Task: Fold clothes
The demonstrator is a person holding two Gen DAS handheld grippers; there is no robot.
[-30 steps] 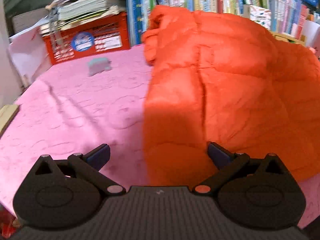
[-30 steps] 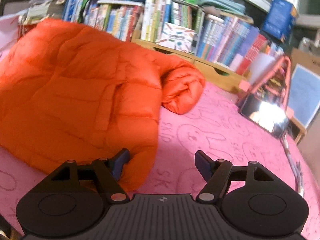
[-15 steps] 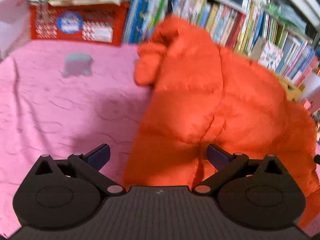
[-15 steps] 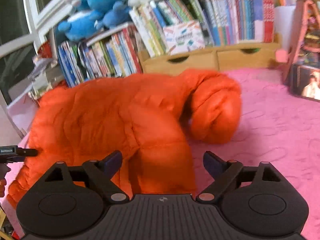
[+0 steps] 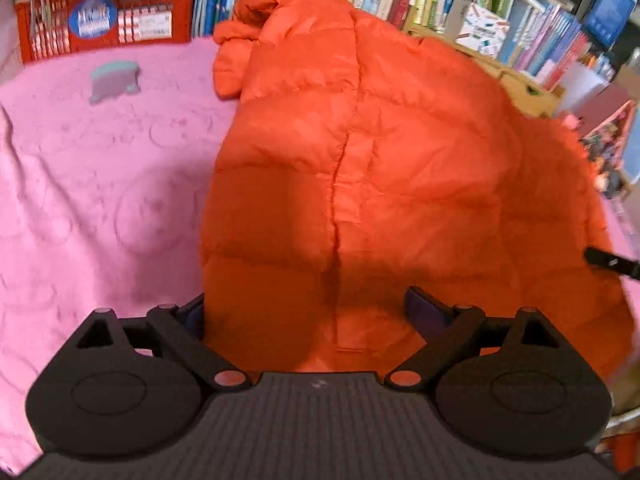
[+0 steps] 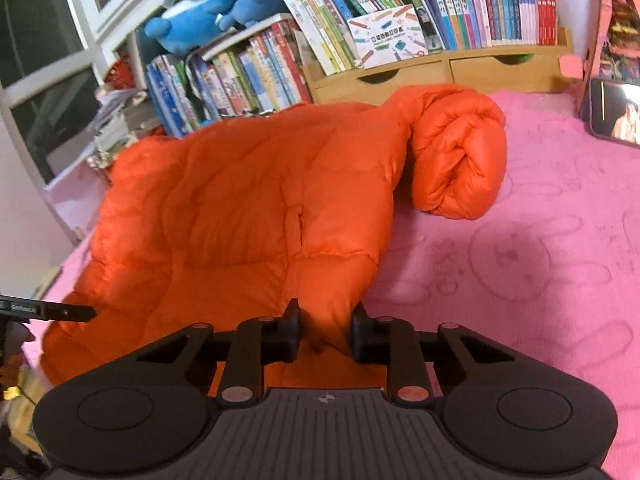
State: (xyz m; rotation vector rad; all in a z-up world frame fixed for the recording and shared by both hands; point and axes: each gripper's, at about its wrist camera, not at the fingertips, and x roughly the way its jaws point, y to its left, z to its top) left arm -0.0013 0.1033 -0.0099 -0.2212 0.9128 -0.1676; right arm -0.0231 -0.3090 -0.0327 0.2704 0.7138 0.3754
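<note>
An orange puffer jacket (image 5: 380,168) lies spread on a pink blanket (image 5: 100,184). My left gripper (image 5: 308,312) is open, its jaws wide apart around the jacket's near hem at its left corner. In the right wrist view the jacket (image 6: 240,208) fills the left half, with one sleeve rolled up (image 6: 460,152) at the back right. My right gripper (image 6: 326,332) is shut on the jacket's near right hem corner, orange fabric pinched between the jaws. The tip of the left gripper (image 6: 68,312) shows at the left edge.
Bookshelves with a wooden drawer unit (image 6: 440,72) line the back. A red crate (image 5: 104,20) stands at the back left. A small grey-green object (image 5: 114,80) lies on the blanket. A phone (image 6: 616,114) and a pink stand are at the right.
My right gripper has closed on the jacket's hem corner. My left gripper has moved in over the jacket's left hem corner, still open.
</note>
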